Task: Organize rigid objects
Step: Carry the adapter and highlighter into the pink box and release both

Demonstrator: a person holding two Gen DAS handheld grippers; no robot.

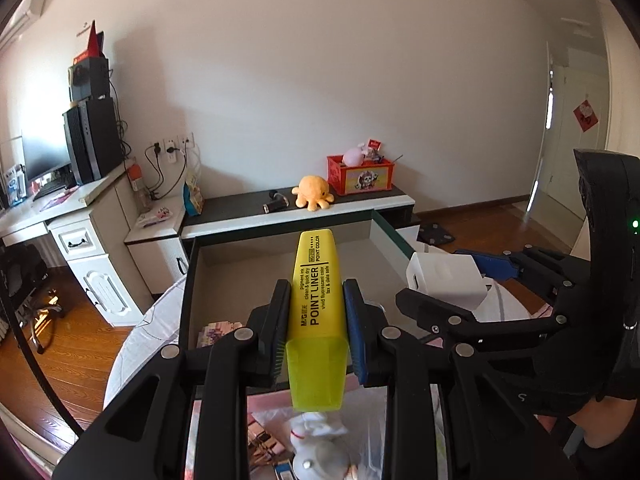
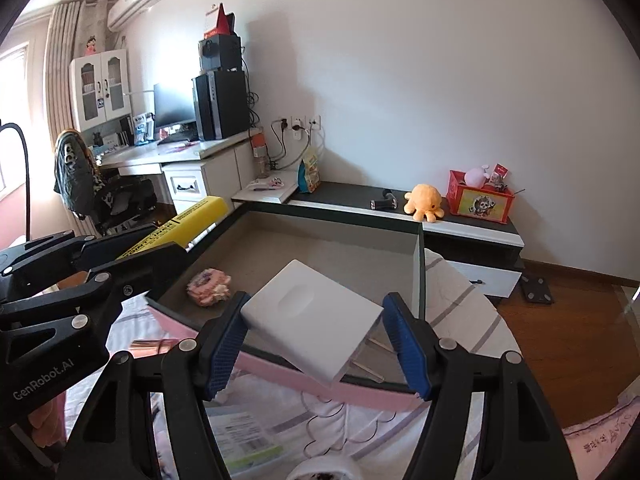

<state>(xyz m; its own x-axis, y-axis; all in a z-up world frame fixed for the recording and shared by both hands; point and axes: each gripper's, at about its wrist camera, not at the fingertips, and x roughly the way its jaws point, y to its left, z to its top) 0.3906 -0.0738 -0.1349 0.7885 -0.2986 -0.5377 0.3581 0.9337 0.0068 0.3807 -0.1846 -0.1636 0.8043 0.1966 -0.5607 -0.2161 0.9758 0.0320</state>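
Both loads are up but not yet stowed; the left claw (image 1: 316,320) clamps a yellow highlighter (image 1: 316,280) and the right claw (image 2: 316,332) grips a white box (image 2: 312,312), both above the open drawer (image 2: 420,272), which holds only a pink bundle (image 2: 208,286); clutter remains on the bed (image 2: 460,312) below

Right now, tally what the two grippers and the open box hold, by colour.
Yellow: 1, highlighter in left gripper
White: 1, block in right gripper
Pink: 1, bundle in the box
Total: 3
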